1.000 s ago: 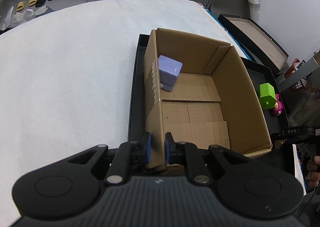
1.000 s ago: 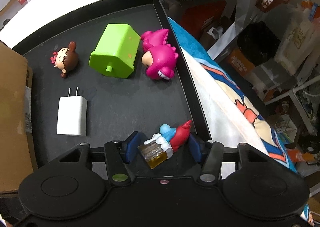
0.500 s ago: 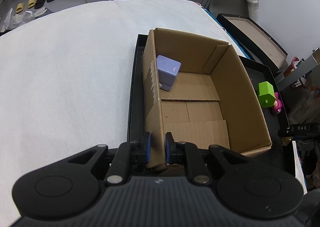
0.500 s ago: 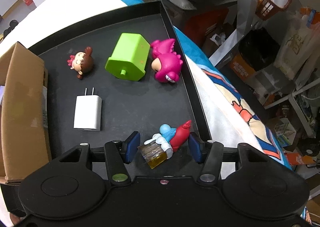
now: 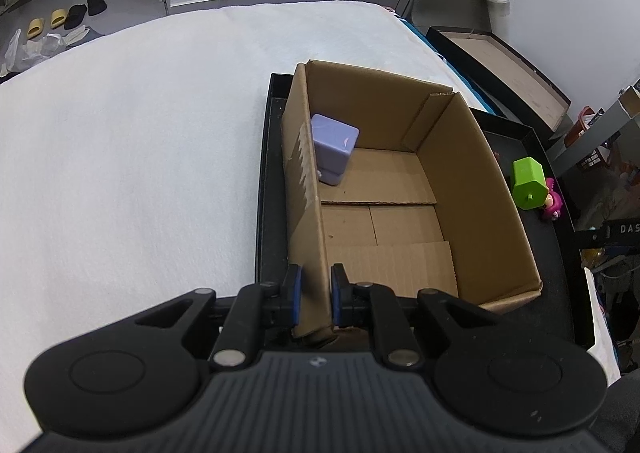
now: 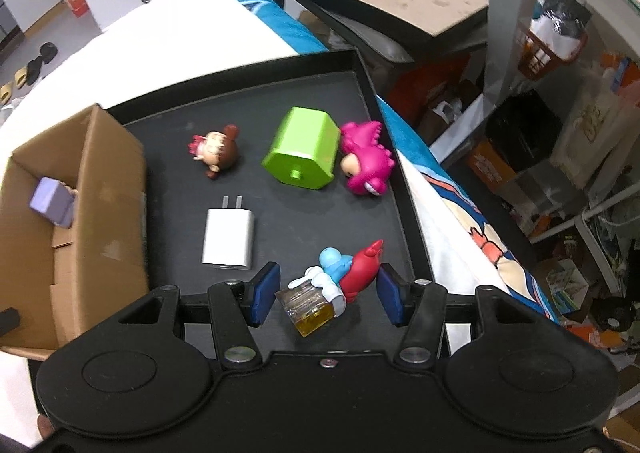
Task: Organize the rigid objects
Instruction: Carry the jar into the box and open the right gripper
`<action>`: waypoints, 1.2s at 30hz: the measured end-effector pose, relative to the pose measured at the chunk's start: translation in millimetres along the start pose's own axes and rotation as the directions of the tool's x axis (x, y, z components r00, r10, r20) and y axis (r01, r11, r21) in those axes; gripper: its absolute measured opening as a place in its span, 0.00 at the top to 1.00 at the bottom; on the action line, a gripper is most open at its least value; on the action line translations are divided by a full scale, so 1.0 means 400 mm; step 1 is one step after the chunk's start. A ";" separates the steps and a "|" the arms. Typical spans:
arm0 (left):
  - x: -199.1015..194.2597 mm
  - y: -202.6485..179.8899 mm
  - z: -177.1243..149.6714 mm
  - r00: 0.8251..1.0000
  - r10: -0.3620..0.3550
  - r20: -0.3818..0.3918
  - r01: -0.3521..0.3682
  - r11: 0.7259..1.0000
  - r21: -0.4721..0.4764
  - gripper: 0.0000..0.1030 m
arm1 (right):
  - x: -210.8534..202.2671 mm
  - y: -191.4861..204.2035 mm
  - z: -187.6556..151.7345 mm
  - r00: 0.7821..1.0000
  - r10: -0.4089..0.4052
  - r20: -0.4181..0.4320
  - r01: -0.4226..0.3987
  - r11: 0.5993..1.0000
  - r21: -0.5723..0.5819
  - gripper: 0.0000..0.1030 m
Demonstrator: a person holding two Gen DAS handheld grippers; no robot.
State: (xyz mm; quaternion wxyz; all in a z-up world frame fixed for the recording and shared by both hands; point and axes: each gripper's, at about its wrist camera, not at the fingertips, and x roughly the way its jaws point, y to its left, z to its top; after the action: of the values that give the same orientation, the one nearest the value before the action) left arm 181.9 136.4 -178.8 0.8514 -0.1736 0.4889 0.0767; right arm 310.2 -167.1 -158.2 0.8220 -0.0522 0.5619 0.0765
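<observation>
So our left gripper (image 5: 316,297) is clamped on the near wall of the cardboard box (image 5: 472,189), one pad on each side of it. The box sits on the black tray (image 6: 320,213), and a purple block (image 5: 334,147) leans in its far left corner.

Our right gripper (image 6: 326,293) is grasping a blue and red figure (image 6: 348,269) on a clear yellowish base; it sits tilted between the pads above the tray's near right corner. On the tray we've got a white charger (image 6: 229,239) lying flat near the box, a brown-haired doll (image 6: 216,149) past it, and a green block (image 6: 306,153) on its side touching a pink dino (image 6: 368,169) by the right rim.
</observation>
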 end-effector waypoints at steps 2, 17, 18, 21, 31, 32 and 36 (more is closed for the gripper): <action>-0.002 0.000 0.000 1.000 0.000 -0.001 0.000 1.000 0.002 0.87 | -0.014 0.012 0.001 1.000 0.009 0.011 -0.009 1.000 -0.012 0.49; -0.007 0.004 0.000 1.000 -0.011 0.002 0.011 1.000 0.011 0.87 | -0.116 0.133 0.033 0.993 0.083 0.086 -0.074 0.991 -0.107 0.49; -0.006 0.005 0.000 1.000 -0.012 0.001 0.012 1.000 0.011 0.87 | -0.121 0.142 0.036 0.992 0.086 0.089 -0.075 0.991 -0.114 0.49; -0.004 0.007 0.000 1.000 -0.014 -0.003 0.014 1.000 0.011 0.87 | -0.136 0.168 0.042 0.991 0.091 0.099 -0.077 0.988 -0.135 0.49; -0.002 0.013 0.000 1.000 -0.025 -0.004 0.025 1.000 0.009 0.87 | -0.170 0.257 0.068 0.985 0.127 0.119 -0.102 0.975 -0.197 0.49; -0.001 0.013 0.000 1.000 -0.025 -0.004 0.025 1.000 0.009 0.87 | -0.171 0.266 0.071 0.984 0.133 0.118 -0.108 0.974 -0.201 0.49; -0.001 0.017 -0.001 1.000 -0.030 -0.001 0.030 1.000 0.004 0.87 | -0.175 0.303 0.081 0.982 0.151 0.117 -0.122 0.967 -0.225 0.49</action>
State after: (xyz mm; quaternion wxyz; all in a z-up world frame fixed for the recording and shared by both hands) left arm 179.4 142.5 -180.0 0.8525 -0.1791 0.4870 0.0630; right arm 292.4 -47.1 -81.3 0.8397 -0.0975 0.4965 0.1971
